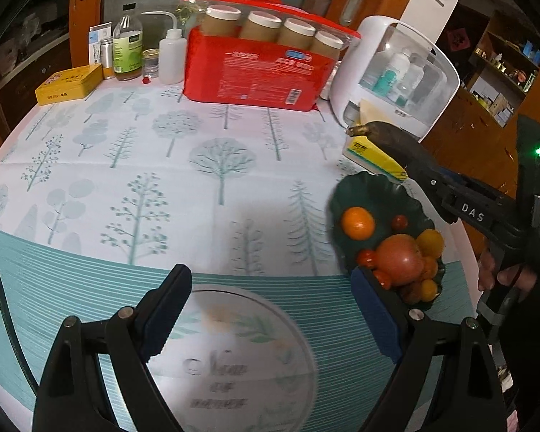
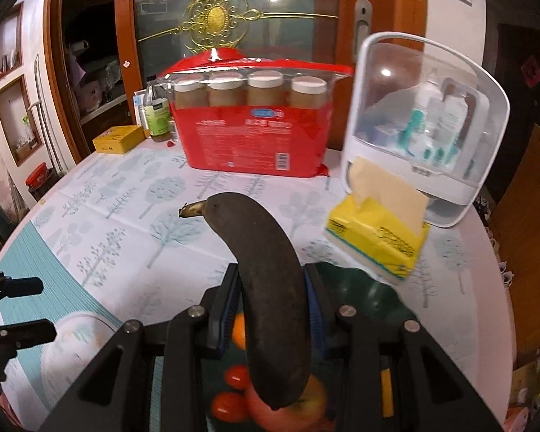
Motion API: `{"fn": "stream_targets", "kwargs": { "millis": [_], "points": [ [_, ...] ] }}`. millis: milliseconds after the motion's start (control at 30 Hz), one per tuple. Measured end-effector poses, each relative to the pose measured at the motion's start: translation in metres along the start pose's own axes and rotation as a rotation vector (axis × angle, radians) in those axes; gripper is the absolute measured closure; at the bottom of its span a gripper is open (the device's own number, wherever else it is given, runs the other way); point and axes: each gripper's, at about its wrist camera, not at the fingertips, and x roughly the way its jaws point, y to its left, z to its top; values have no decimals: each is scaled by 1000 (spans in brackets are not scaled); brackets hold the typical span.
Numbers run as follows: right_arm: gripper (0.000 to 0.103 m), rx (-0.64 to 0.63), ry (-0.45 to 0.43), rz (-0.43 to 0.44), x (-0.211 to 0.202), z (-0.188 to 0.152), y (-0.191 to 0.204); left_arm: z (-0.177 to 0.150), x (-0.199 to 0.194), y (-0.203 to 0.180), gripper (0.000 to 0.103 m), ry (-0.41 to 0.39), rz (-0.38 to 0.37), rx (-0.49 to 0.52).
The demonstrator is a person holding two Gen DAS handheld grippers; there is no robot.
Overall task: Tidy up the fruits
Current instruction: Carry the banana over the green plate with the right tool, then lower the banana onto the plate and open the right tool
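A dark green leaf-shaped dish point(image 1: 369, 189) sits at the table's right side, holding an orange point(image 1: 358, 223), a large tomato point(image 1: 399, 259) and several small red and yellow tomatoes. My right gripper point(image 2: 273, 284) is shut on a blackened banana point(image 2: 266, 262) and holds it above the dish point(image 2: 360, 284). The banana also shows in the left wrist view point(image 1: 385, 136), above the dish's far rim. My left gripper point(image 1: 270, 309) is open and empty, low over the tablecloth just left of the dish.
A yellow tissue pack point(image 2: 378, 237) lies just behind the dish. A white clear-fronted storage case point(image 2: 424, 126), a red pack of jars point(image 1: 259, 68), bottles point(image 1: 127, 48) and a yellow tin point(image 1: 68, 84) line the table's back. The tree-print tablecloth point(image 1: 162, 165) covers the table.
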Motion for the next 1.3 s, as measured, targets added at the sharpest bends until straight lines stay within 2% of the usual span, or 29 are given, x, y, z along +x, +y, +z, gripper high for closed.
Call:
{"fn": "stream_targets", "kwargs": {
  "millis": [467, 767, 900, 1067, 1133, 1300],
  "points": [
    [68, -61, 86, -3, 32, -39, -67, -10, 31, -64, 14, 2, 64, -33],
    [68, -65, 133, 32, 50, -53, -77, -17, 35, -82, 14, 0, 99, -45],
    [68, -58, 59, 44, 38, -49, -80, -24, 30, -86, 14, -9, 111, -47],
    [67, -35, 80, 35, 32, -51, -83, -32, 16, -91, 14, -11, 126, -40],
    [61, -25, 88, 27, 26, -54, -83, -35, 10, -93, 14, -8, 129, -35],
    [57, 71, 122, 32, 1, -68, -85, -42, -8, -94, 14, 14, 141, -22]
  ]
}}
